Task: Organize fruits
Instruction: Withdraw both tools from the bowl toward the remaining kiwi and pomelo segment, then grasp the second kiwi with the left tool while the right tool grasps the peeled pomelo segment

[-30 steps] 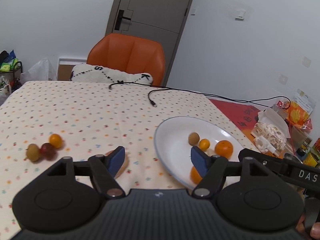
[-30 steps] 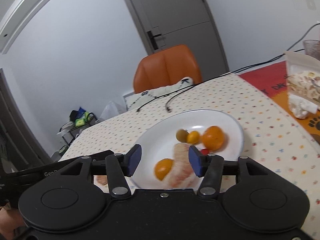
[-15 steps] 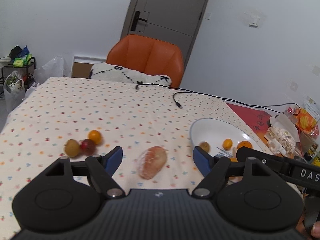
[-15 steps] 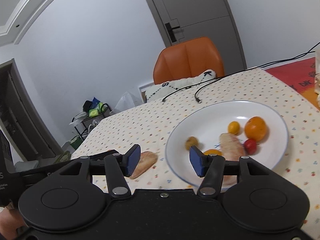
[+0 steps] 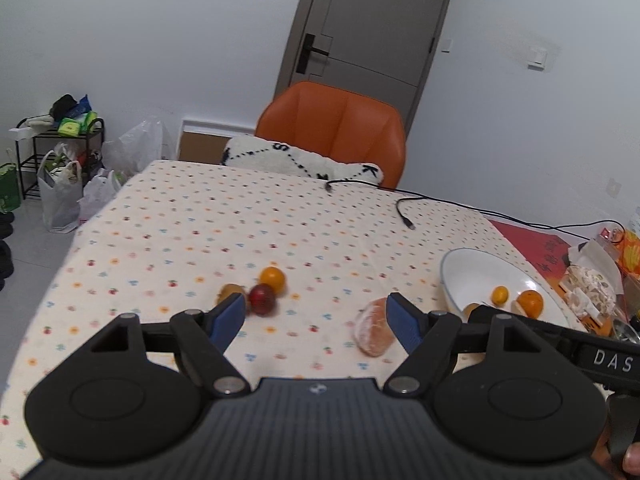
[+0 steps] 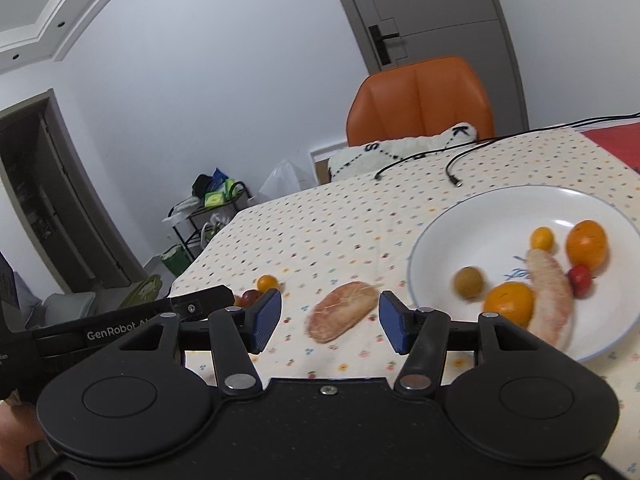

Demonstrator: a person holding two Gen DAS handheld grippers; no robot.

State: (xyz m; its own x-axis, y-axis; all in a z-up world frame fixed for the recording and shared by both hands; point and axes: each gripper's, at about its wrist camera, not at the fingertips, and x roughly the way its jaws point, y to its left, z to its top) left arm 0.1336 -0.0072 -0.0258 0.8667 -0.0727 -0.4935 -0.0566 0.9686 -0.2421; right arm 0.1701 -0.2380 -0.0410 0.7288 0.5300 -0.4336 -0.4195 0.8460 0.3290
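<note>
A white plate (image 6: 460,216) (image 5: 476,264) holds two oranges, a small yellow fruit, a red fruit, a brown-green fruit and a peeled pink segment (image 6: 550,300). Another peeled pink segment (image 6: 340,312) (image 5: 372,332) lies on the dotted tablecloth left of the plate. Further left sit a small orange (image 5: 272,279), a dark red fruit (image 5: 262,299) and a brown fruit (image 5: 230,292). My left gripper (image 5: 316,322) is open, above the cloth between that trio and the segment. My right gripper (image 6: 326,320) is open too, with the loose segment showing between its fingers.
Black cables (image 5: 404,216) trail across the far side of the table. An orange chair (image 5: 332,132) with a white cushion stands behind it. Snack packets (image 5: 592,284) crowd the right edge past the plate. Bags and a rack (image 5: 60,168) stand on the floor at left.
Both grippers have swung left, away from the plate. The trio of small fruits has come between the left gripper's fingers' line of sight, and the loose segment now sits before the right gripper.
</note>
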